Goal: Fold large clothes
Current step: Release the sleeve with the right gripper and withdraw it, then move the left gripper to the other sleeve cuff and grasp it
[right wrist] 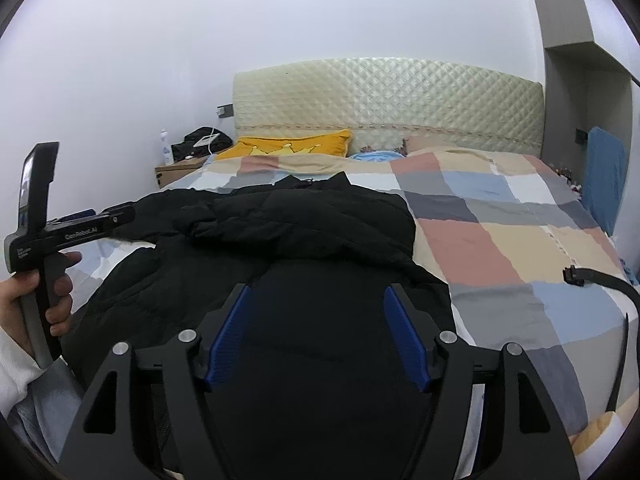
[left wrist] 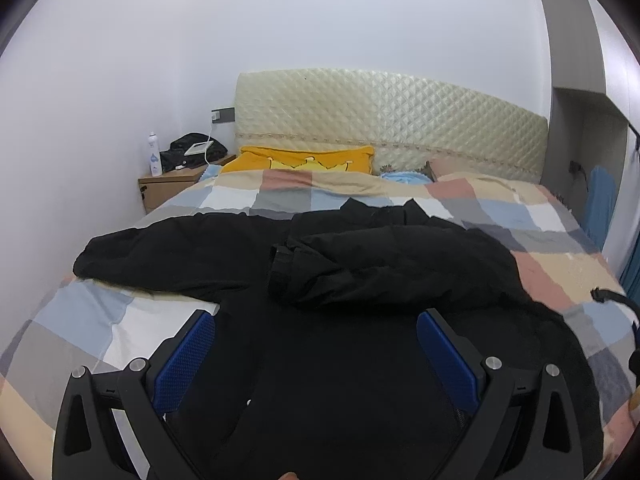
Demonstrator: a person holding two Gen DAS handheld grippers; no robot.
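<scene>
A large black padded jacket point(left wrist: 360, 264) lies spread on the bed, collar toward the headboard. One sleeve point(left wrist: 160, 248) stretches out to the left; the other sleeve point(left wrist: 320, 276) is folded across the body. My left gripper point(left wrist: 316, 316) hovers over the jacket's lower part, its blue pads wide apart and nothing pinched. In the right wrist view the jacket point(right wrist: 280, 232) fills the middle, and my right gripper point(right wrist: 316, 290) stands open above its lower body. A hand point(right wrist: 24, 300) holds the left gripper point(right wrist: 120, 214) at the far left of that view, near the outstretched sleeve.
The bed carries a checked quilt point(right wrist: 500, 240), a yellow pillow point(left wrist: 304, 160) and a quilted headboard point(left wrist: 400, 120). A nightstand point(left wrist: 168, 184) with a white bottle point(left wrist: 154, 154) and a black bag stands at the left. A black strap point(right wrist: 600, 280) lies on the quilt at the right.
</scene>
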